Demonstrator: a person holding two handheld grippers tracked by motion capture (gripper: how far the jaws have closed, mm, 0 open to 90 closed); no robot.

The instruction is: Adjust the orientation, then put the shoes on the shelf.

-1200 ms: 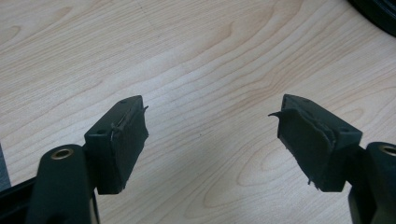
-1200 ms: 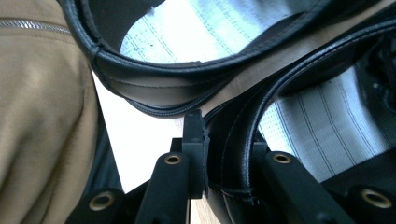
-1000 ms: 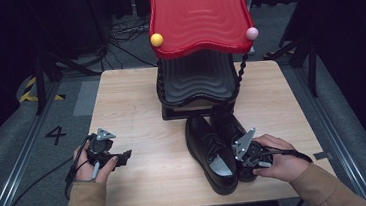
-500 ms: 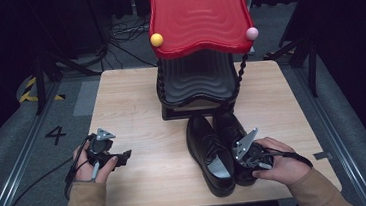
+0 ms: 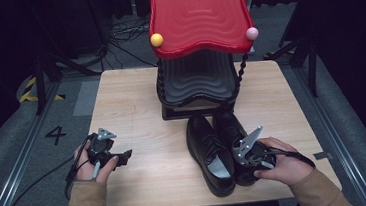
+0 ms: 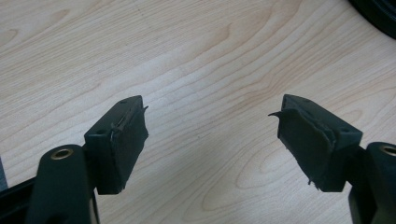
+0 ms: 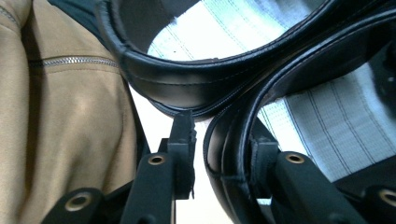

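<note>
Since a second ago, our right hand [image 5: 282,167] has drawn slightly back toward the near edge of the table [image 5: 131,107], and the right claw [image 5: 254,158] with its grey plate now sits at the heel of the right-hand black shoe [image 5: 229,129]; the left claw [image 5: 124,155] has hardly shifted.

From the high view we see two black lace-up dress shoes side by side near the middle-right of the table, toes pointing away from us toward the black base of a stand [image 5: 195,82] with a wavy red top [image 5: 198,16]. A yellow ball [image 5: 156,39] and a pink ball [image 5: 251,33] sit at the red top's near corners. The left-hand shoe [image 5: 208,156] reaches closer to the near edge than its partner.

In the right gripper view our right claw [image 7: 219,149] straddles the heel rim of one shoe [image 7: 238,140]: one jaw stands outside the collar and the other inside it, closed on the leather. The second shoe [image 7: 187,79] lies just beside it, its pale striped lining showing, and a tan sleeve [image 7: 60,116] fills the left side.

Our left claw [image 6: 212,135] is spread wide, holding nothing, hovering low over bare wood near the table's left side, well apart from the shoes.
</note>
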